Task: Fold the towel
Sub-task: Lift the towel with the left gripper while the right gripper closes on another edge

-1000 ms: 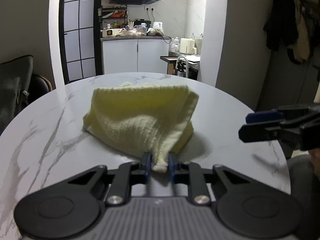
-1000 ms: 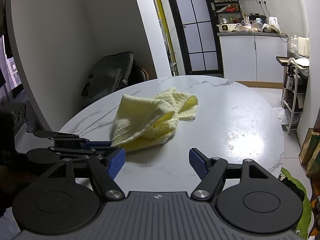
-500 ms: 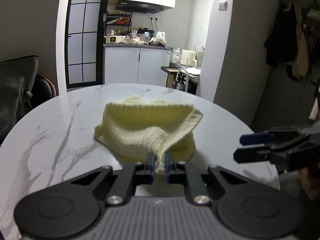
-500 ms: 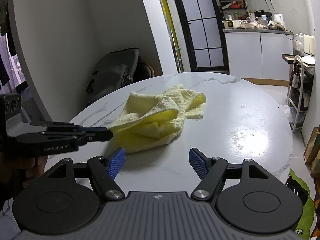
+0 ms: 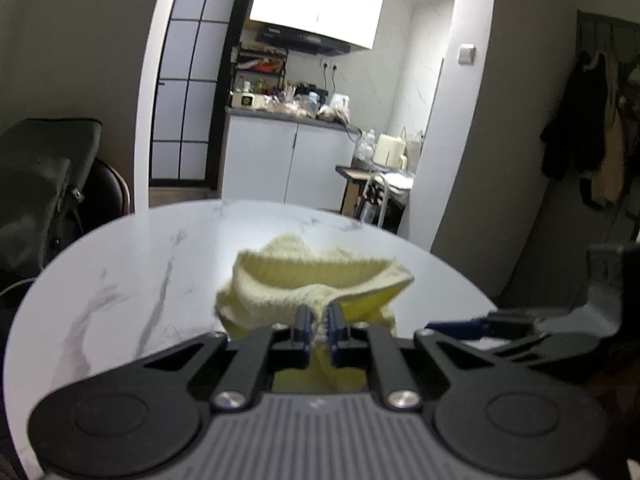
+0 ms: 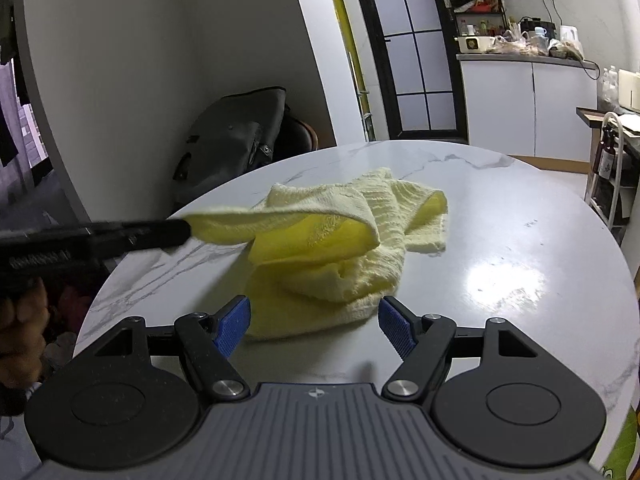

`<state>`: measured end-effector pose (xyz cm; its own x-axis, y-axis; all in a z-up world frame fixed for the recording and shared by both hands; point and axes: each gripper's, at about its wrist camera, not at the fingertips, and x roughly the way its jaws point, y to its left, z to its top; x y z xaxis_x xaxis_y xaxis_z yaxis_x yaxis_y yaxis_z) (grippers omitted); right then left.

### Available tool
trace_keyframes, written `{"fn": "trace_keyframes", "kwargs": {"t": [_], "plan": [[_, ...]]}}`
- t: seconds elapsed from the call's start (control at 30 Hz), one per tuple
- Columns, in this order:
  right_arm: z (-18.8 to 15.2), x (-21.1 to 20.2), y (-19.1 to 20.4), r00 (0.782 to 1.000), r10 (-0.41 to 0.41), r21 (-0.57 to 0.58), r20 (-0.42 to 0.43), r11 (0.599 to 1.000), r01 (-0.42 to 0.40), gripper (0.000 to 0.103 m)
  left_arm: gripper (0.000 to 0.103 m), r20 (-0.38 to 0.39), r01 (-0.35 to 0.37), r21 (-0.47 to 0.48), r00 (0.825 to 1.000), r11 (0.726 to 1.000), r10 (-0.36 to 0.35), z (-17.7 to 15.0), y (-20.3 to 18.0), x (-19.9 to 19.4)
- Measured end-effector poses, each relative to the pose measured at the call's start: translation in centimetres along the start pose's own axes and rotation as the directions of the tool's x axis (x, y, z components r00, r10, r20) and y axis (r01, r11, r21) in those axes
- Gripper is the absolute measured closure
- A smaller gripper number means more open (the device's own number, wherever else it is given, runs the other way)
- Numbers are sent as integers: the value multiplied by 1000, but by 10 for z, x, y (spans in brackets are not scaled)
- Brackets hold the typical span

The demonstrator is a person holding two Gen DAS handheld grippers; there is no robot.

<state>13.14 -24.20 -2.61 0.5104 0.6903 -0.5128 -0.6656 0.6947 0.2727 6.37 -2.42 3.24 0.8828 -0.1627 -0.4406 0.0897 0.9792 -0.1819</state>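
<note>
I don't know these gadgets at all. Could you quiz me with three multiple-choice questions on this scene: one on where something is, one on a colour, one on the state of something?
1. Where does the bulk of the towel lie?
A. on the round marble table
B. on the floor
C. on the kitchen counter

2. What colour is the towel?
A. blue
B. pale yellow
C. red

3. How do the fingers of the right gripper stand?
A. shut on the towel
B. shut on nothing
C. open, gripping nothing

Answers: 1 A, the cloth rests on the white tabletop while the left gripper pinches and lifts one corner; 2 B, the cloth is yellow all over; 3 C, the blue fingers stand wide apart just short of the towel's near edge.
</note>
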Motion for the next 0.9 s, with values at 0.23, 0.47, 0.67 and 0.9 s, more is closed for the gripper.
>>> {"fn": "trace_keyframes", "kwargs": {"t": [0.23,0.47,0.67,0.9], "plan": [[1,2,11,1000,6,-27,18,1000,-6,28,94,46,-19,0,999,1000,19,13,8,-11],[-1,7,30,995,103,-44,-17,994,-104,28,94,61,-45,-14,997,999,46,11,15,-18],[-4,14,43,995,90,-89,-53,992,-94,29,94,71,-46,-47,996,998,49,5,17,-20],[-5,27,50,993,45,-152,-106,986,-61,45,94,70,-48,-55,996,997,52,-1,18,-19]]}}
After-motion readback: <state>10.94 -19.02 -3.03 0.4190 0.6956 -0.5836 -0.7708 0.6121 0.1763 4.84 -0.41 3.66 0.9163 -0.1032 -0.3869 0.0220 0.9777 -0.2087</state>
